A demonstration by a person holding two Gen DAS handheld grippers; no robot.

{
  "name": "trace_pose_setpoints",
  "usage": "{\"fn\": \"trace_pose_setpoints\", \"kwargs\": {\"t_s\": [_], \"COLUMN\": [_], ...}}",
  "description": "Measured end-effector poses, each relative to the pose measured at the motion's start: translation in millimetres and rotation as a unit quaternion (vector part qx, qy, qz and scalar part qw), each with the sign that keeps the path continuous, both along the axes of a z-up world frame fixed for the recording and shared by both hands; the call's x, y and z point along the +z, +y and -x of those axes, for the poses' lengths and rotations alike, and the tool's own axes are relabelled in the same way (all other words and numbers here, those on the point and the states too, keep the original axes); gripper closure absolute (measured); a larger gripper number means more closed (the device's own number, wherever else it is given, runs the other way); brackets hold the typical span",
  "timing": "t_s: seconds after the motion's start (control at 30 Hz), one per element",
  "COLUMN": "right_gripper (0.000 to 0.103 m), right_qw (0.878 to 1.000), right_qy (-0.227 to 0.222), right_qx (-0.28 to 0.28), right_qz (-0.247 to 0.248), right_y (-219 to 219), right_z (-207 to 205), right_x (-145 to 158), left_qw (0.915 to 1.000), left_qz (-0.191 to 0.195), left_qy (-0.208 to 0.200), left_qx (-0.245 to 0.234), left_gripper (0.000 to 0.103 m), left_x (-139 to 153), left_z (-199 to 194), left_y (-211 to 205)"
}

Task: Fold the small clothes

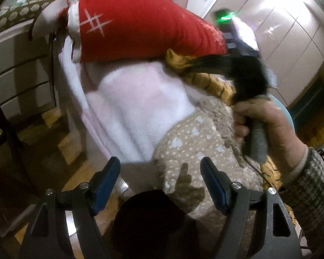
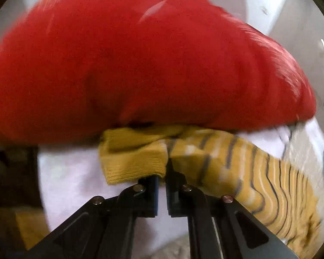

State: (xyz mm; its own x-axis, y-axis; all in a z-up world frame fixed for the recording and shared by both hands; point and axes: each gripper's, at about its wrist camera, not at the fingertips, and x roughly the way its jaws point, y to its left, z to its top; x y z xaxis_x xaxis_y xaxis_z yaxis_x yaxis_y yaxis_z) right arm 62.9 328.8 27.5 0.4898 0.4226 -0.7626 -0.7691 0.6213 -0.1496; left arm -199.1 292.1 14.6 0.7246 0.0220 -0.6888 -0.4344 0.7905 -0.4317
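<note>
Right gripper (image 2: pixel 162 173) has its jaws nearly closed, pinched on the edge of a mustard striped knit garment (image 2: pixel 244 168); the fingertips are buried under the fabric, so the actual contact spot is hidden. Its plain yellow cuff (image 2: pixel 131 157) sits just left of the jaws, and the striped part trails right and down, cut off by the frame edge. A red padded garment (image 2: pixel 140 64) lies over the top of the mustard piece, blurred, filling most of the right wrist view. White fleece (image 2: pixel 71 177) lies under both.

Left gripper (image 1: pixel 159 181) has its jaws wide apart, holding nothing, blue pads (image 1: pixel 107 185) hovering over a beige heart-print garment (image 1: pixel 196 151). From this side the pile reads: red garment (image 1: pixel 136 21) on top with a white hash mark, pinkish-white fleece (image 1: pixel 140 108) below, beige piece nearest. What the pile rests on is covered. The mustard garment (image 1: pixel 207 82) only peeks out between layers. The right hand (image 1: pixel 267 127) grips a grey handle; the gripper ahead of it is a dark motion-blurred smear. A white drawer unit (image 1: pixel 17 75) stands left, and a dark round blob at bottom centre is not identifiable.
</note>
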Motion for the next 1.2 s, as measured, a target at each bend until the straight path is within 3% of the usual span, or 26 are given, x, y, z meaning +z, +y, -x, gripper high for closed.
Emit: {"fn": "trace_pose_setpoints", "kwargs": {"t_s": [0.2,0.3,0.37,0.4,0.5,0.57,0.63,0.67,0.73,0.8,0.9,1.0,1.13,1.2], "right_gripper": [0.098,0.098,0.098,0.098,0.098,0.098,0.097,0.091,0.081,0.079,0.075,0.075,0.075,0.072], "right_qw": [0.988,0.972,0.952,0.945,0.903,0.879,0.864,0.855,0.840,0.837,0.839,0.846,0.872,0.873], "right_qy": [-0.001,0.010,0.013,0.014,0.034,0.036,0.077,0.107,0.123,0.113,0.087,0.084,0.112,0.145], "right_qx": [-0.106,-0.186,-0.263,-0.288,-0.400,-0.459,-0.493,-0.504,-0.521,-0.521,-0.518,-0.496,-0.439,-0.427], "right_qz": [-0.109,-0.143,-0.154,-0.156,-0.154,-0.120,-0.074,-0.064,-0.086,-0.125,-0.145,-0.176,-0.183,-0.185], "right_y": [-129.3,-235.5,-324.2,-351.6,-473.1,-529.2,-577.4,-597.0,-622.0,-638.8,-653.9,-652.5,-626.5,-618.5], "right_z": [-31.3,-67.1,-88.5,-93.9,-118.7,-130.7,-148.4,-153.5,-147.7,-135.3,-110.5,-88.0,-87.9,-93.3], "right_x": [86.5,112.2,118.6,117.3,94.7,72.1,36.7,17.7,7.0,15.5,36.4,45.5,37.3,20.7], "left_qw": [0.9992,0.9973,0.9958,0.9945,0.9906,0.9877,0.9847,0.9835,0.9798,0.9747,0.9675,0.9623,0.9569,0.9539], "left_qz": [-0.024,-0.041,-0.052,-0.057,-0.074,-0.084,-0.090,-0.091,-0.097,-0.115,-0.135,-0.138,-0.129,-0.132], "left_qy": [-0.018,-0.023,-0.024,-0.024,-0.023,-0.020,-0.018,-0.016,-0.013,-0.006,0.011,0.027,0.042,0.048], "left_qx": [-0.027,-0.055,-0.072,-0.085,-0.113,-0.130,-0.148,-0.156,-0.174,-0.191,-0.213,-0.233,-0.257,-0.265], "left_gripper": [0.027,0.027,0.027,0.027,0.027,0.027,0.027,0.027,0.027,0.027,0.027,0.027,0.027,0.027], "left_x": [23.3,33.4,38.8,42.0,48.7,52.5,54.7,55.2,58.1,60.2,56.9,46.8,31.1,24.9], "left_z": [-7.7,-17.4,-25.1,-30.9,-46.1,-56.0,-65.7,-70.5,-79.0,-86.4,-99.4,-115.1,-137.0,-144.9], "left_y": [-22.2,-41.8,-55.1,-64.3,-88.2,-105.2,-122.4,-129.3,-145.2,-160.0,-178.0,-193.2,-212.6,-221.7]}}
